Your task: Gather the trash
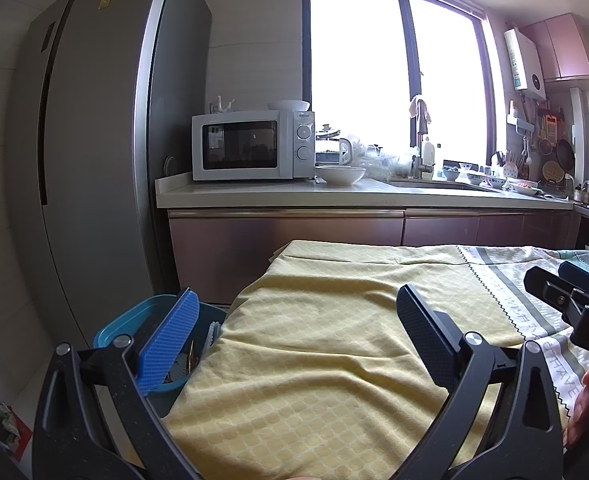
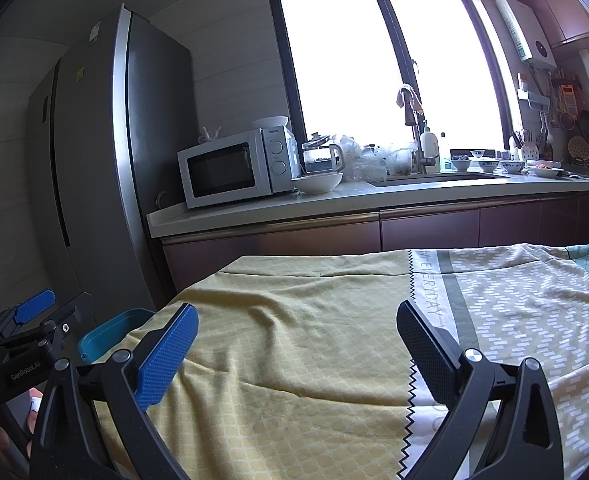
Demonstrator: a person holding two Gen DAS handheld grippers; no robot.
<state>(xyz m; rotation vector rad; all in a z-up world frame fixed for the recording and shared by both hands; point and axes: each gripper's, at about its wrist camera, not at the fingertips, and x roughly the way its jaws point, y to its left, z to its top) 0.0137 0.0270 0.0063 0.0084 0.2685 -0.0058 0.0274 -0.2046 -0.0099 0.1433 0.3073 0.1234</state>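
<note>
Left gripper (image 1: 298,316) sits low centre of the left wrist view, fingers spread wide, nothing between them, held over the yellow tablecloth (image 1: 314,360) that covers the tabletop. One finger pad is blue (image 1: 170,344), the other dark. Right gripper (image 2: 298,336) fills the bottom centre of the right wrist view, fingers likewise spread apart and empty, over the same cloth where yellow meets the grey patterned band (image 2: 514,312) with printed lettering.

Teal trash bin (image 1: 134,320) sits at lower left of the left wrist view, just beside the tabletop's left edge and below it, partly hidden behind the blue pad; some scraps show inside, too unclear to identify. In the right wrist view the bin's rim (image 2: 106,332) shows at lower left, between the cloth edge and the left gripper. No loose trash visible on the cloth.

A hand (image 1: 586,408) shows at the right edge of the left wrist view.

Background: tall grey fridge (image 1: 94,140) upper left, white microwave (image 1: 254,146) on the kitchen counter, white bowl (image 1: 340,175) beside it, bright window (image 1: 394,68) top centre.
</note>
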